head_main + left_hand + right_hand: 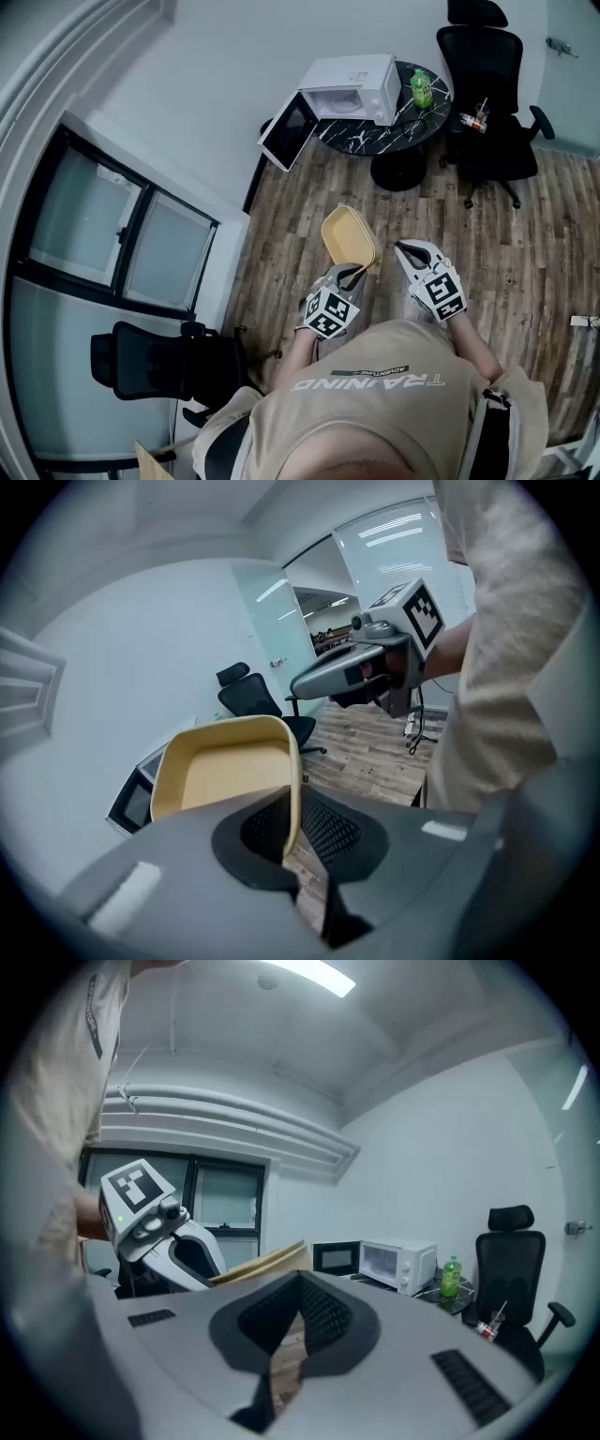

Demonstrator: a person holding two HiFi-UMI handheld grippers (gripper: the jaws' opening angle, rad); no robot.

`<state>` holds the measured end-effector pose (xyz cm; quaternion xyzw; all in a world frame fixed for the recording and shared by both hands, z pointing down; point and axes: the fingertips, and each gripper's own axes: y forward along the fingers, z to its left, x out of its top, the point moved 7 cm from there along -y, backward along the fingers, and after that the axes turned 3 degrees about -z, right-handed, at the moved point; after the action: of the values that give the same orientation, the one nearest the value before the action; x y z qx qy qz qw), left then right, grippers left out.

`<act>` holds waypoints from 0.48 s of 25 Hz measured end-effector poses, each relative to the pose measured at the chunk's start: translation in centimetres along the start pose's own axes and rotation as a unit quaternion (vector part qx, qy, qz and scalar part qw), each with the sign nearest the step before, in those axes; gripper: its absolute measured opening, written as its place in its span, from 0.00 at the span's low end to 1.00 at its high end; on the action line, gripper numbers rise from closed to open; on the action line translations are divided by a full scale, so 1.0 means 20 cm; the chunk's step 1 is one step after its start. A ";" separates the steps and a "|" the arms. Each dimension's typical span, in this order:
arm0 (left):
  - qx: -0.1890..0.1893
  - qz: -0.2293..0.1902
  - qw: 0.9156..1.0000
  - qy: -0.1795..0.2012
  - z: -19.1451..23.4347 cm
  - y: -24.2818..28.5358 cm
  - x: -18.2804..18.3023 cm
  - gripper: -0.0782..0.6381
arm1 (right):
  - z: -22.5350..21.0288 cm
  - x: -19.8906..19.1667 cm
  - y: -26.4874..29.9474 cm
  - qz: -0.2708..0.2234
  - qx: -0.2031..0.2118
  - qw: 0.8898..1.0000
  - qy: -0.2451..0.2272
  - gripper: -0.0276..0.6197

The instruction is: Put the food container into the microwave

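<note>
The food container (349, 236) is a shallow yellow tray with no lid, held tilted in the air in front of me. My left gripper (351, 276) is shut on its near rim; in the left gripper view the rim (292, 799) runs down between the jaws. My right gripper (409, 251) hovers just right of the container, shut and empty, apart from it. The white microwave (352, 88) stands on a round black table (375, 137) across the room, its door (287, 129) swung wide open. In the right gripper view the microwave (398, 1265) is ahead, with the container's edge (267, 1264) at left.
A green bottle (422, 89) stands on the table right of the microwave. A black office chair (492, 94) with a cup on it sits beside the table. Another black chair (159, 361) is behind me at left, by the dark-framed window. Wood floor lies between me and the table.
</note>
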<state>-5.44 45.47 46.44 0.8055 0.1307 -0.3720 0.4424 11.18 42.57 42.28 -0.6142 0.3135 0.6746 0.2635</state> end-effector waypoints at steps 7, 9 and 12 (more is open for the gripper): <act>-0.006 0.008 1.000 -0.013 -0.08 0.06 -0.03 0.15 | 0.00 -0.11 -0.09 0.010 -0.013 1.000 0.008 0.06; -0.017 0.016 1.000 -0.016 -0.14 0.08 -0.04 0.15 | 0.01 -0.14 -0.14 0.017 -0.014 1.000 0.016 0.06; -0.027 0.024 0.999 -0.009 -0.24 0.11 -0.03 0.15 | 0.03 -0.19 -0.24 0.010 -0.017 0.999 0.026 0.06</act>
<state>-2.31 48.12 49.81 0.7928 0.1171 -0.3654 0.4736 14.69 46.33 45.59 -0.6328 0.3152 0.6661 0.2377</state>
